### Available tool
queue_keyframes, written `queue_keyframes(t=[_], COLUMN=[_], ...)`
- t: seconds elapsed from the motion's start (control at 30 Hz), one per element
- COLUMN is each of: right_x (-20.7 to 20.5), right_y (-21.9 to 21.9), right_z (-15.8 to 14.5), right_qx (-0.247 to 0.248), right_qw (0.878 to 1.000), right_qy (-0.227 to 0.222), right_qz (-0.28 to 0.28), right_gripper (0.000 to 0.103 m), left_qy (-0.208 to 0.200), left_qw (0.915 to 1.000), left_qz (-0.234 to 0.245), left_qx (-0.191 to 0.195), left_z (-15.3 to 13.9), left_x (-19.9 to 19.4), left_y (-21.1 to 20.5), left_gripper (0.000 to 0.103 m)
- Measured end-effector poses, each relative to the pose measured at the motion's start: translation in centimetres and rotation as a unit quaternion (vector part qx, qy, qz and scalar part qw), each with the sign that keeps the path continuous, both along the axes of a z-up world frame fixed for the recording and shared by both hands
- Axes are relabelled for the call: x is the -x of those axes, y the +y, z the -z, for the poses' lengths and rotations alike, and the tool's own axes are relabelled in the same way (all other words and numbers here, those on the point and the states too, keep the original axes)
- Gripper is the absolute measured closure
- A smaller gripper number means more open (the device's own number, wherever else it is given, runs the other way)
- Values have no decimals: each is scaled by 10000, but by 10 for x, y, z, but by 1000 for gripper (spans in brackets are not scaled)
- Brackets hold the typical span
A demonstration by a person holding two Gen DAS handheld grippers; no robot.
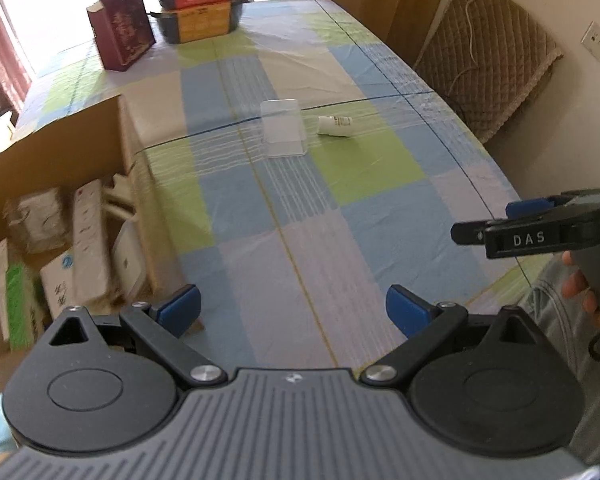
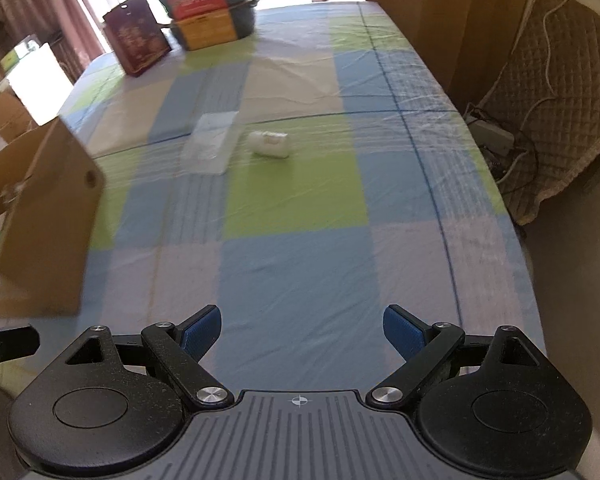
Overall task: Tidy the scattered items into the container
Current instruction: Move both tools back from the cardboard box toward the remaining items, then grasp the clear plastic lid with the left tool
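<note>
A small white bottle [image 1: 335,125] [image 2: 269,143] lies on its side mid-table, just right of a clear plastic box [image 1: 283,130] [image 2: 211,143]. An open cardboard box [image 1: 56,148] [image 2: 44,216] stands at the left and holds several white packets and a green-and-white one [image 1: 18,304]. My left gripper [image 1: 294,312] is open and empty, hovering beside the box's near right corner. My right gripper [image 2: 302,332] is open and empty over the near part of the table, well short of the bottle. From the left wrist view the right gripper [image 1: 496,220] shows side-on at the right edge, held by a hand [image 1: 584,288].
A checked blue, green and lilac cloth [image 2: 296,264] covers the table. At the far end stand a dark red box [image 1: 122,28] and two stacked dark pots with labels [image 1: 202,0]. A quilted chair [image 2: 556,96] with cables sits off the right edge.
</note>
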State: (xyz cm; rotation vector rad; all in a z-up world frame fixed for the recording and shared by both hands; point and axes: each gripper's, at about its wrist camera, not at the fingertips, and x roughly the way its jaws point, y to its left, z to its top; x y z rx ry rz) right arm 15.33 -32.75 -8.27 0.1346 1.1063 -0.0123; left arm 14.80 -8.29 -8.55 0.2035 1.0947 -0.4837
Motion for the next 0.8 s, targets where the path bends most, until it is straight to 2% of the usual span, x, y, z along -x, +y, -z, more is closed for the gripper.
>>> queue_keyframes(t=[0.37, 0.53, 0.63, 0.8], right_x=[-78, -94, -101, -111], right_y=[-36, -44, -50, -66], right_z=[24, 39, 48, 56], right_qx=[-141, -315, -240, -293], right_qw=[9995, 9992, 9996, 9995], right_qy=[-258, -217, -113, -87], right_qz=[-121, -137, -129, 100], right_gripper=[10, 10, 10, 10], left_qy=[-89, -75, -37, 24], left_qw=[9987, 9981, 9980, 9975], left_qz=[307, 316, 325, 319], left_qx=[-396, -514, -550, -633], left_z=[24, 41, 51, 69], left_x=[-80, -110, -127, -149], left_y=[-54, -70, -78, -89], left_gripper=[6, 6, 6, 6])
